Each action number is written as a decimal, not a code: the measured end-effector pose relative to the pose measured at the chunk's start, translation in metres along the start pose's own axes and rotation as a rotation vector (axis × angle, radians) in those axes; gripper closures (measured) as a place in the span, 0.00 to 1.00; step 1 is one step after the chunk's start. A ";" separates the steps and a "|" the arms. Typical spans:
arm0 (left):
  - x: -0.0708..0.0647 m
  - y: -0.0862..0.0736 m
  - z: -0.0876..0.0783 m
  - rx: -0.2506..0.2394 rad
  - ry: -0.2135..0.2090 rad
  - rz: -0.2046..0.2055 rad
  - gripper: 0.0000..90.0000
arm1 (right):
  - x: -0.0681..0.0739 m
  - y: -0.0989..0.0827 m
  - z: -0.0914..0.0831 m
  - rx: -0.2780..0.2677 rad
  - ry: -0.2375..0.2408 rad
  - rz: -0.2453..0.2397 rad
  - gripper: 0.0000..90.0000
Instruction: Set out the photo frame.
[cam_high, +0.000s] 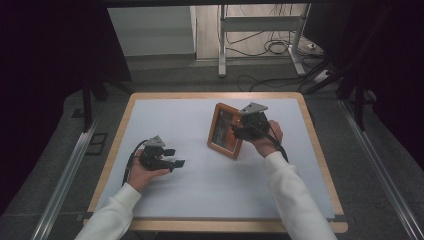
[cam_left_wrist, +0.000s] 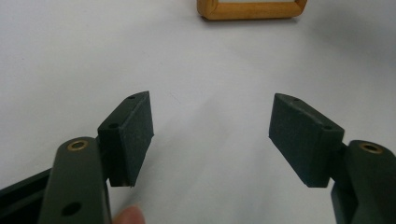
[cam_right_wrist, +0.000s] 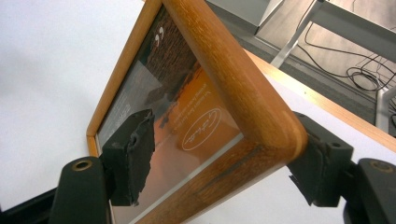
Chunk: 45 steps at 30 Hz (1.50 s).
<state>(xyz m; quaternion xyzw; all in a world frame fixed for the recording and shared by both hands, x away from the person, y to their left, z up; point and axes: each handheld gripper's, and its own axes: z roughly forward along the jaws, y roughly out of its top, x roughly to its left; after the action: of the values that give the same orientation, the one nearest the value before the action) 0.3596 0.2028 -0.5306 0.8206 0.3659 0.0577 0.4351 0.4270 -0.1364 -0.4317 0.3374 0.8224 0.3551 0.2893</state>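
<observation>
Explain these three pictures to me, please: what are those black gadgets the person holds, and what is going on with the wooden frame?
No robot here: a person sits at a table and holds a hand-operated two-jaw gripper in each hand. One picture looks down from above; the other two come from small cameras riding on the grippers, looking along their black jaws. The left gripper rests over the white surface with its jaws open and nothing between them. The right gripper is at a wooden picture frame, which stands tilted on the table. One corner of the frame sits between its jaws, but the near pad stands off the glass, so the grip looks released.
</observation>
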 end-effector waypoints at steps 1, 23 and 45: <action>0.000 0.000 0.000 0.001 0.000 -0.001 0.33 | 0.000 0.000 0.000 -0.001 0.001 0.005 0.31; -0.004 0.002 -0.005 -0.013 0.005 0.005 0.33 | -0.001 -0.022 -0.037 -0.079 -0.038 0.097 0.29; -0.021 0.000 -0.008 -0.002 0.011 0.039 0.32 | 0.040 -0.079 -0.028 0.004 0.183 0.054 0.99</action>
<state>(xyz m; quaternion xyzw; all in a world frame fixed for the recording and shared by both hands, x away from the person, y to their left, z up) 0.3408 0.1942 -0.5210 0.8269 0.3524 0.0710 0.4325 0.3554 -0.1580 -0.4866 0.3260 0.8367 0.3904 0.2029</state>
